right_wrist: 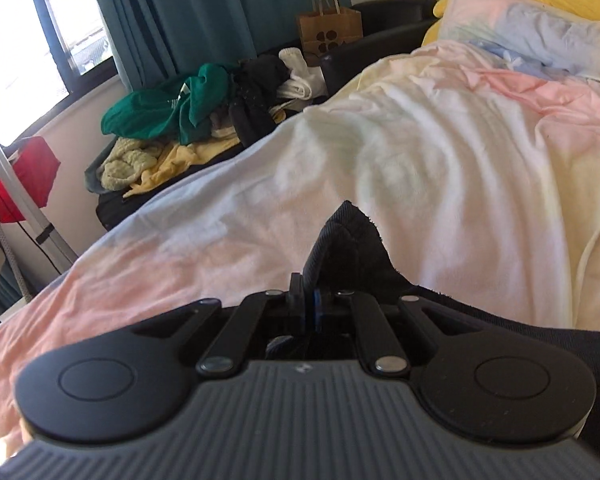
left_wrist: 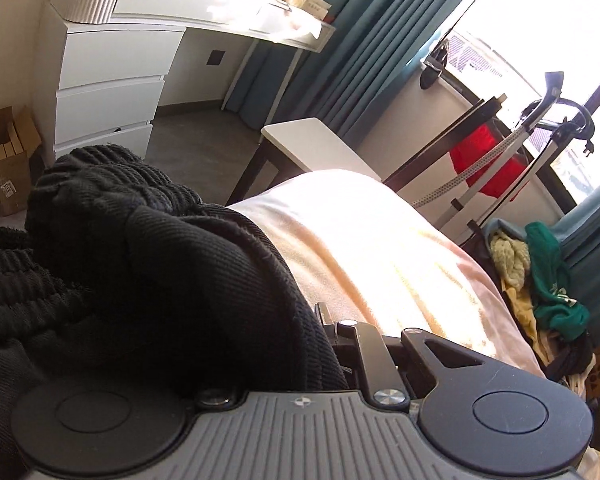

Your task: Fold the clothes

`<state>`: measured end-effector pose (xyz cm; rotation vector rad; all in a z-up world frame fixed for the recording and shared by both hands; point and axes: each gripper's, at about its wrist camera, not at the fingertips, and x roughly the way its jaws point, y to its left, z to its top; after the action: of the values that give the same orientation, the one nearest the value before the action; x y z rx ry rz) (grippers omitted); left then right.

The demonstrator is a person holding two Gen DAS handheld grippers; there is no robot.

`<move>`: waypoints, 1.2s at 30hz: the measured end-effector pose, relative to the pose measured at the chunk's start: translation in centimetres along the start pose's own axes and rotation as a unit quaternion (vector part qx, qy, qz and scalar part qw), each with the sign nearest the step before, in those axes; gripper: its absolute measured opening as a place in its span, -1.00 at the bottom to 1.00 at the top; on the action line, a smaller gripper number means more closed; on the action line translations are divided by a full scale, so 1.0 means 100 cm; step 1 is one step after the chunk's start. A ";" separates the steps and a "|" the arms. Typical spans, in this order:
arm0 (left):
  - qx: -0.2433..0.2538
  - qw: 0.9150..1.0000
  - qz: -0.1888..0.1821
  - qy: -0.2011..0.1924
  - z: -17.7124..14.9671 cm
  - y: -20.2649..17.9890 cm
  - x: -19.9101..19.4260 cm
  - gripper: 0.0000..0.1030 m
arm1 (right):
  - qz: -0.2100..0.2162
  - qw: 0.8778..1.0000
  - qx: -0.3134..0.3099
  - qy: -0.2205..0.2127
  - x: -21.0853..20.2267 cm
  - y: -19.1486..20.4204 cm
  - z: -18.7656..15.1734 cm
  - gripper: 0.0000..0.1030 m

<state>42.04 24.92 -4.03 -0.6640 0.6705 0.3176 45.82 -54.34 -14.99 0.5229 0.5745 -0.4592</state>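
The left tool (left_wrist: 332,332) is lying half under the black garment (left_wrist: 140,280) – I cannot tell its grip. The right tool (right_wrist: 306,300) is pinching a black corner over the bed (right_wrist: 440,160). The writing on the green shirt (right_wrist: 164,108) is too blurry to read.

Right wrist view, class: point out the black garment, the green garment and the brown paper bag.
black garment (right_wrist: 346,236), right wrist view, its bunched corner above the jaws.
green garment (right_wrist: 168,110), right wrist view, its middle fold.
brown paper bag (right_wrist: 330,32), right wrist view, its front face.

Home bedroom: bed (right_wrist: 420,152), curtains (right_wrist: 204,12), dresser (left_wrist: 112,80).
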 end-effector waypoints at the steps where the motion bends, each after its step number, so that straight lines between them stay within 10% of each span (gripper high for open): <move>1: 0.002 1.000 0.002 0.007 0.001 -0.001 0.002 -0.69 | 0.008 1.000 0.003 0.012 0.001 -0.002 0.000 -0.79; 7: 0.027 0.999 -0.032 -0.021 0.005 0.003 -0.045 -0.03 | 0.084 0.996 0.032 0.012 -0.035 -0.033 0.008 -0.61; 11: 0.059 0.991 -0.087 -0.077 -0.011 0.000 -0.111 0.61 | 0.115 0.986 0.115 -0.034 -0.089 -0.082 0.000 -0.05; 19: -0.029 0.994 -0.105 -0.012 -0.071 0.038 -0.172 0.62 | 0.147 0.940 0.308 -0.004 -0.133 -0.174 -0.056 0.24; 27: -0.160 0.981 -0.090 0.064 -0.115 0.091 -0.134 0.59 | 0.235 0.886 0.397 0.051 -0.107 -0.201 -0.092 0.23; 36: -0.159 0.986 -0.055 0.003 -0.102 0.070 -0.065 0.61 | 0.255 0.891 0.363 0.100 -0.051 -0.166 -0.087 0.25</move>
<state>29.09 23.04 -9.01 -1.0047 0.5915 0.3226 29.73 -60.85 -23.62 1.4142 0.4228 -0.0949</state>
